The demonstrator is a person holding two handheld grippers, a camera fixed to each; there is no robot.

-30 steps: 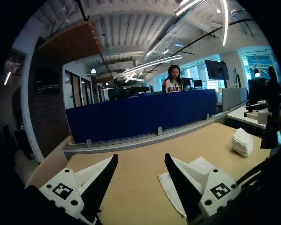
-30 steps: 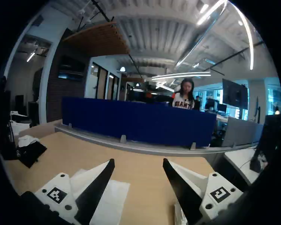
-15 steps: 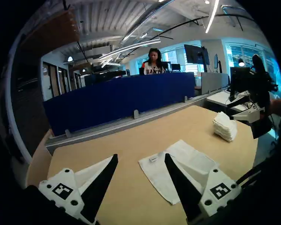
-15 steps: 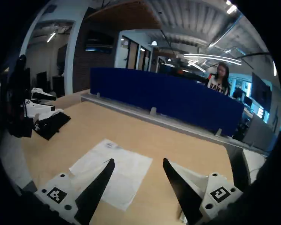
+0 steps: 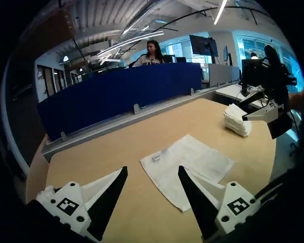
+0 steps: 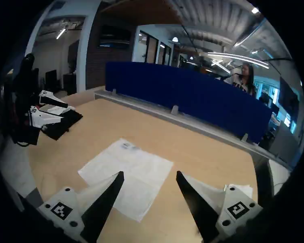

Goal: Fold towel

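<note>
1 white rectangular cloth towel [image 5: 188, 162] is laid flat mid tan wooden table [image 5: 111, 154], skewed to table edges, tagged corner toward far edge; long axis can't be told. 1 stack of folded white towels [image 5: 237, 119] is seen nr right edge. Left claw [image 5: 152, 168] & right claw [image 6: 149, 173] are held wide open, nothing gripped.

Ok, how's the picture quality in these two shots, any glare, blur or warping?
Left gripper view: fisheye bows the blue divider and table edge, ceiling light strips blow out, the towel is sharp. Right gripper view: same bowing, the towel evenly lit with hardly any shadow, no motion blur.
</note>
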